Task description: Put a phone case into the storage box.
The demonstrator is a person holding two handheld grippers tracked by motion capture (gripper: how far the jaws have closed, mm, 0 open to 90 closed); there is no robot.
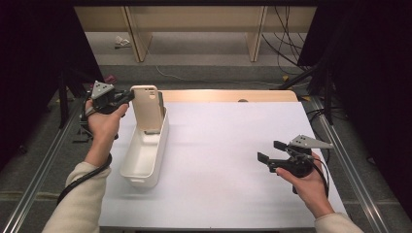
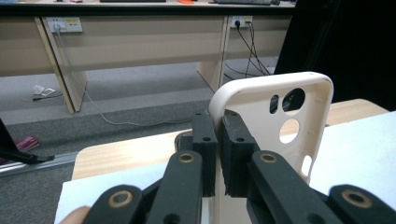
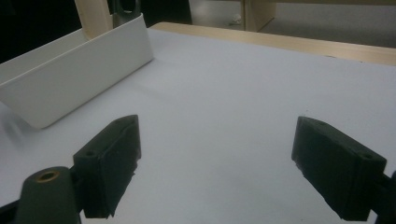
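We hold the left gripper at the far left corner of the desk, its jaws pinching the edge of a beige phone case. In the left gripper view the two black pads press on either side of the case's rounded rim, with the camera cut-outs showing to the right of the grip. The case stands upright, tilted a little, with its lower end down inside the far end of a white bin. The bin is long and narrow and lies along the left edge of the desk, its near end well short of the front edge.

We hold the right gripper near the right edge of the desk, closer to the front than to the back, just above the white surface. Its jaws are spread wide with nothing between them. In the right gripper view the two pads stand far apart over the bare white desk top, and the bin's side wall shows at the upper left, well apart from this gripper. The case's lower part rises behind that wall.
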